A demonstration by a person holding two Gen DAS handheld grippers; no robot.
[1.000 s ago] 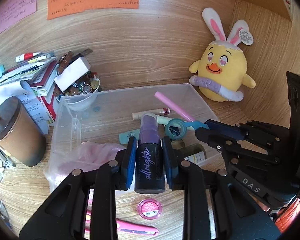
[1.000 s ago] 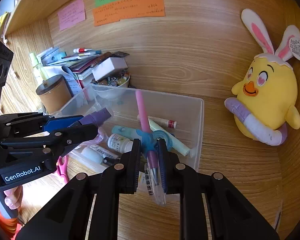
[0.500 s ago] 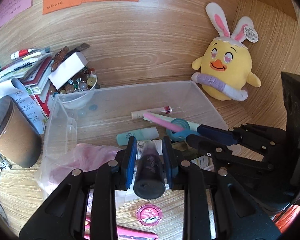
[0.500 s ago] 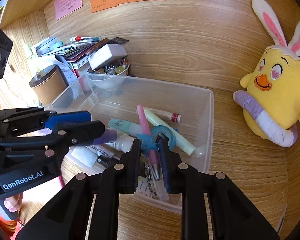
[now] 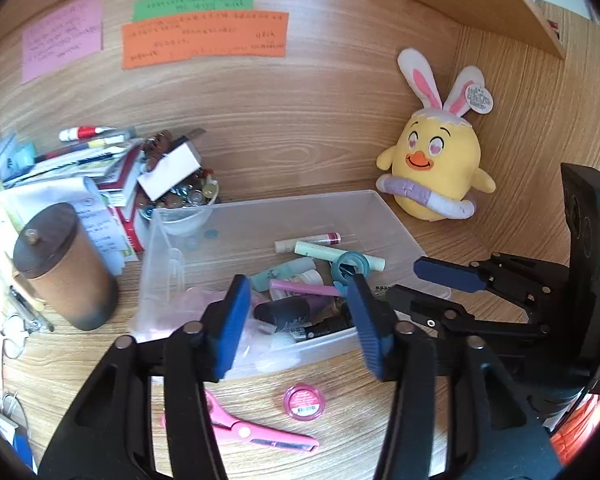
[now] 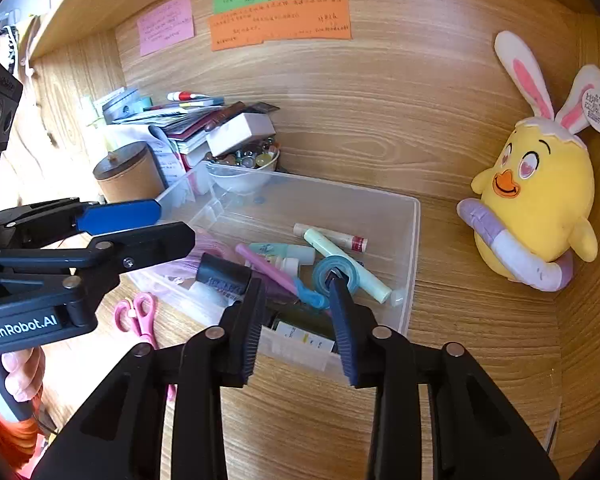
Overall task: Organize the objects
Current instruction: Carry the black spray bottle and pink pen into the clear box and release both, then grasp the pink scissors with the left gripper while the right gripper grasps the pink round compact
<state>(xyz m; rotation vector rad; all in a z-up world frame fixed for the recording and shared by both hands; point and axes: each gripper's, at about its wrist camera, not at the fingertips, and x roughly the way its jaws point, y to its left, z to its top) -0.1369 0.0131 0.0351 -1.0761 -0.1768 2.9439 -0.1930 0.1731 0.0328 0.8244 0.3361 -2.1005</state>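
Now both my tongs gape empty: left gripper (image 5: 300, 324), right gripper (image 6: 296, 324). Behind my left gripper, outside the clear bin (image 5: 396, 232), lie the pink scissors (image 5: 256, 434), long axis crosswise, and the pink jar (image 5: 304, 401); left is nearer.

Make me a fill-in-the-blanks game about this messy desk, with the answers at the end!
1. The yellow plush chick wears pink and white ____ ears.
2. The black spray bottle lies inside the clear plastic ____.
3. The pink scissors lie on the wooden desk, ____ the box.
4. The fingers of the left gripper are ____.

Answers: bunny; box; outside; open
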